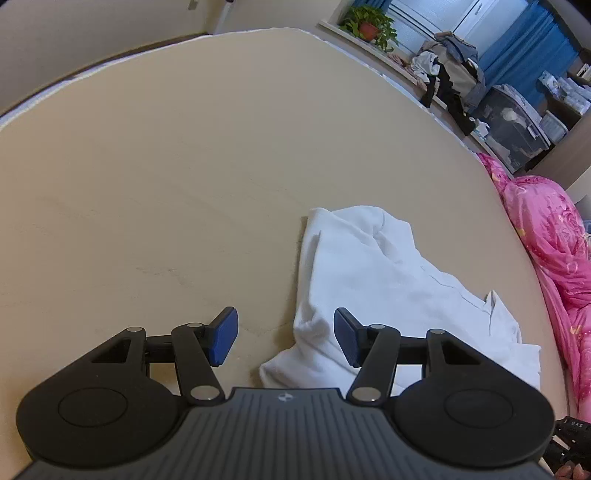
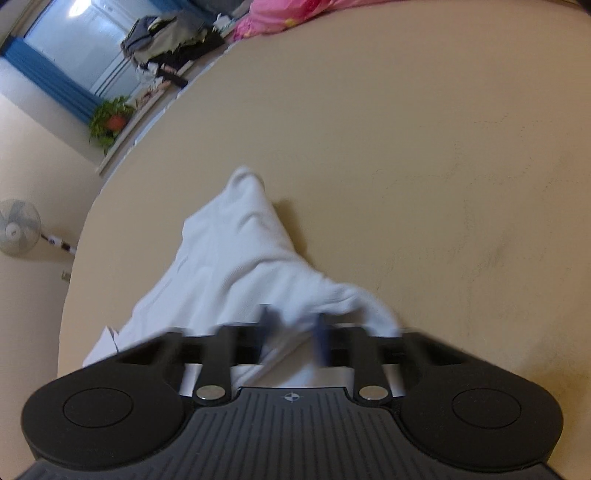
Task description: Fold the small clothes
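A white garment (image 1: pixel 373 280) lies crumpled on the beige bed surface (image 1: pixel 166 177). My left gripper (image 1: pixel 286 338) is open, its blue pads apart, hovering over the garment's near left corner with nothing between them. In the right wrist view the white garment (image 2: pixel 236 254) stretches away from my right gripper (image 2: pixel 293 332). Its blue fingers are blurred and partly closed, with a fold of the white cloth between them. Whether they pinch the cloth tightly is unclear.
A pink quilt (image 1: pixel 546 236) lies along the bed's right side. A pile of clothes (image 1: pixel 450 70) and a potted plant (image 1: pixel 369 26) sit on the window ledge. A storage box (image 1: pixel 513 129) stands beyond the bed. A fan (image 2: pixel 16 227) stands by the wall.
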Available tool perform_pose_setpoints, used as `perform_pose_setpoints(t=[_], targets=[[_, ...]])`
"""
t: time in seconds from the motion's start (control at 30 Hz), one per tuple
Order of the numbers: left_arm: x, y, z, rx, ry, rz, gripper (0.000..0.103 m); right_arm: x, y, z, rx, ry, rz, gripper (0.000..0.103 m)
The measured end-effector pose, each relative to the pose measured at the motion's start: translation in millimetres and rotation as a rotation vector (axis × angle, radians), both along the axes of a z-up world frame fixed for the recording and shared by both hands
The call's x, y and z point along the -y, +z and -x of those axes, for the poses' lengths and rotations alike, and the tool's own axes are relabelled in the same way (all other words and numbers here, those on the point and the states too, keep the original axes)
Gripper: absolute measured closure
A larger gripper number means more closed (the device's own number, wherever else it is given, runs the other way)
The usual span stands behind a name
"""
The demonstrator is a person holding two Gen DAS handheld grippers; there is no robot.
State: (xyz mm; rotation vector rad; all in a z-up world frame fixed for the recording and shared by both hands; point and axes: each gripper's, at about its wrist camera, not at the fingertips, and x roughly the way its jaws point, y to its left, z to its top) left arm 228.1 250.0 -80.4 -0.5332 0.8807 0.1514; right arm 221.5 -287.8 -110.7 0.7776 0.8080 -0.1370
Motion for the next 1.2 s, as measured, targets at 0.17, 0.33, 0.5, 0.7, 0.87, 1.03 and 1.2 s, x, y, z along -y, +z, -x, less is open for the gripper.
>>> perform_pose_setpoints(t=[0.17,0.33,0.5,0.7,0.87,1.03,1.2], targets=[[10.0,1.2,-5.9,0.025,-0.033,-0.013,0.084,7.9,25.1,17.2,0.155,-0.059,0.009,0.098],[26.7,14.8,1.8,0.049,-0.094,-0.076,0.103,12.0,2.8,8.5,-0.086,-0.047,0.064,0.088],[16.5,32.4,24.8,0.06,-0.025,-0.035,0.103,13.0,35.7,27.5,0.036,-0.135,0.189,0.088],[29.9,30.6,9.1,0.094,-0.132,-0.02,0.093,5.7,22.6,-3.9,0.126,0.092,0.055,0.079],[28.5,-5.7,-5.1,-0.116,-0.107,-0.052,0.077,18.3,-10.6,-19.7,-0.108,0.042,0.103,0.1],[24.8,18.1,-3.6,0.016,-0.095,-0.031,0.072,9.8,21.1,-10.4,0.053,0.061,0.203,0.062],[39.2,-0.7,-14.5,-0.063,-0.137,-0.081,0.083,3.4,6.6,-22.1,0.006,0.096,0.197,0.061]])
